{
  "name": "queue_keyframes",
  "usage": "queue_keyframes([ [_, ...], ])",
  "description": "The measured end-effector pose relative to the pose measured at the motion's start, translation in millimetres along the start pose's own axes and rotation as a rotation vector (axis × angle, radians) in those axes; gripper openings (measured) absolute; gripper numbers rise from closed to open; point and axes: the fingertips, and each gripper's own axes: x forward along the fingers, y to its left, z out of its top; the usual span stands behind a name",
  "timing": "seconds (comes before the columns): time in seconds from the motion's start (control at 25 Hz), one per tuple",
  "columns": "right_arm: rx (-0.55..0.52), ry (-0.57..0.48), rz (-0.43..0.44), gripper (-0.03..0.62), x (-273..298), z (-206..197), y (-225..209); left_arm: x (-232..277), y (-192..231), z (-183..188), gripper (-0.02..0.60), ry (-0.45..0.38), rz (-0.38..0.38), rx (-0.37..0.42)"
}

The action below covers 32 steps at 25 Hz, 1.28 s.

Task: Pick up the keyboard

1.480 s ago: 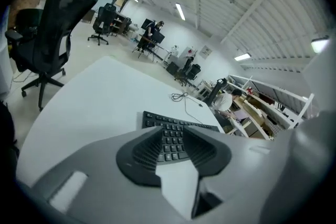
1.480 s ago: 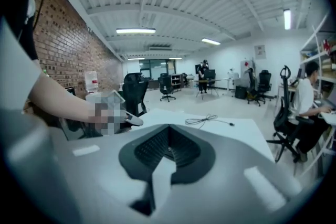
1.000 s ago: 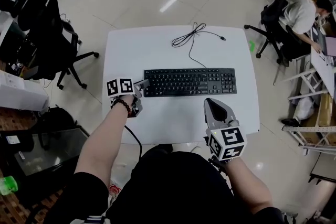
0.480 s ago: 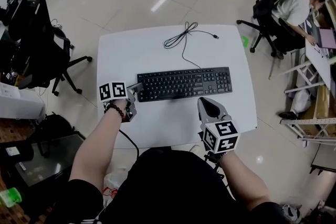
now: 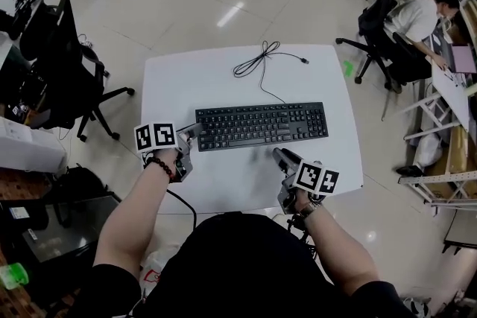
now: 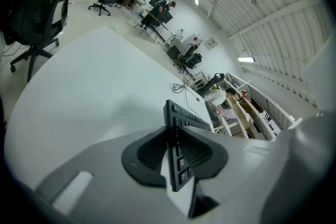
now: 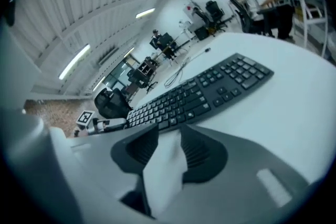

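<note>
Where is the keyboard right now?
In the head view, the keyboard lies across the middle of the white table, cable trailing toward the far edge; its left end is held between the jaws of the left gripper, which have just been closing.

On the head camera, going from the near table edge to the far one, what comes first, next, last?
Right gripper, jaws just opened wider with nothing between them → keyboard → black cable.

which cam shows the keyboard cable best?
Head view: the whole cable lies loosely looped on the table beyond the keyboard, plug end free. The left gripper view shows only a tiny distant tangle past the keyboard's far end; the right gripper view shows a thin stretch behind the keys.
</note>
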Motion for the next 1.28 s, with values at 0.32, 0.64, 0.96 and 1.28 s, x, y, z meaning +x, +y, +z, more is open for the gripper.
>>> queue_keyframes([
  [0.32,0.339,-0.053,0.071,0.222,24,-6,-24,-10,-13,6,0.075,-0.004,-0.006,0.001],
  [0.64,0.493,-0.158,0.148,0.256,51,15,-32,-14,-21,9,0.074,-0.004,-0.002,0.009],
  [0.96,0.539,-0.229,0.186,0.218,64,34,-40,-16,-25,10,0.072,-0.002,-0.001,0.018],
  [1.28,0.443,-0.223,0.201,0.179,61,37,-34,-15,-19,6,0.074,0.001,-0.003,0.01],
])
